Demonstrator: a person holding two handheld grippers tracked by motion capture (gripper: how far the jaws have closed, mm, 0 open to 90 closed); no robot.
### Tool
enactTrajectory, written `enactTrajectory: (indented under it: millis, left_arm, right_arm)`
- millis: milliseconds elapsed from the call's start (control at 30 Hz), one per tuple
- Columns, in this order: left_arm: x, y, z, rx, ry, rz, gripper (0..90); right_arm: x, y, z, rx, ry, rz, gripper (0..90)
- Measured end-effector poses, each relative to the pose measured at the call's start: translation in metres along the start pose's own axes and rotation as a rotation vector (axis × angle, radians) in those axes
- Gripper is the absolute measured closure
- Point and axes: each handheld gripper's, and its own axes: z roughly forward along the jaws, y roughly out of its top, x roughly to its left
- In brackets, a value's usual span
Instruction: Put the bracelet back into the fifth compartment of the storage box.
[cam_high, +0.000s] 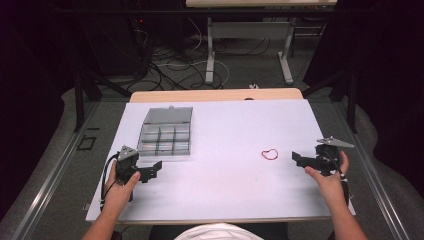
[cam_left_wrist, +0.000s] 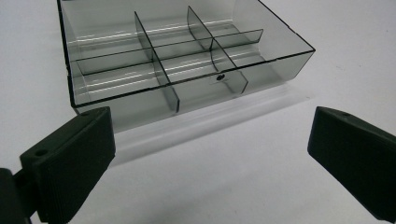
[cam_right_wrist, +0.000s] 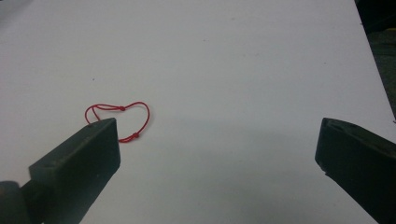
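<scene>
A clear grey compartment box with its lid folded back lies on the white table at the left; its cells look empty. My left gripper rests just in front of the box, jaws wide open and nothing between them. A thin red string loop with small knots lies on the right half of the table. My right gripper sits just right of the loop, open; in the right gripper view the loop lies beyond the left jaw.
The table's front edge runs close to the person's body. A wooden strip borders the far edge. Beyond it stand desk legs and tangled cables on the floor. Dark curtains and frame posts flank both sides.
</scene>
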Motion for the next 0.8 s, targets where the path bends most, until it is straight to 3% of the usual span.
enactTrajectory:
  millis: [267, 433, 633, 800]
  left_arm:
    - [-0.001, 0.0, -0.002, -0.005, 0.002, -0.002, 0.9]
    - [-0.001, 0.0, -0.003, -0.01, 0.001, -0.002, 0.9]
    - [-0.002, 0.0, -0.004, -0.004, -0.002, 0.007, 1.1]
    - [-0.004, -0.001, -0.004, -0.004, -0.002, 0.008, 1.2]
  right_arm:
    - [0.001, -0.001, -0.002, 0.032, 0.008, 0.02, 0.9]
    - [0.005, 0.0, -0.001, 0.035, 0.016, 0.006, 1.3]
    - [0.013, 0.003, 0.0, 0.034, 0.065, -0.003, 8.4]
    - [0.019, 0.007, 0.0, 0.028, 0.071, -0.031, 11.2]
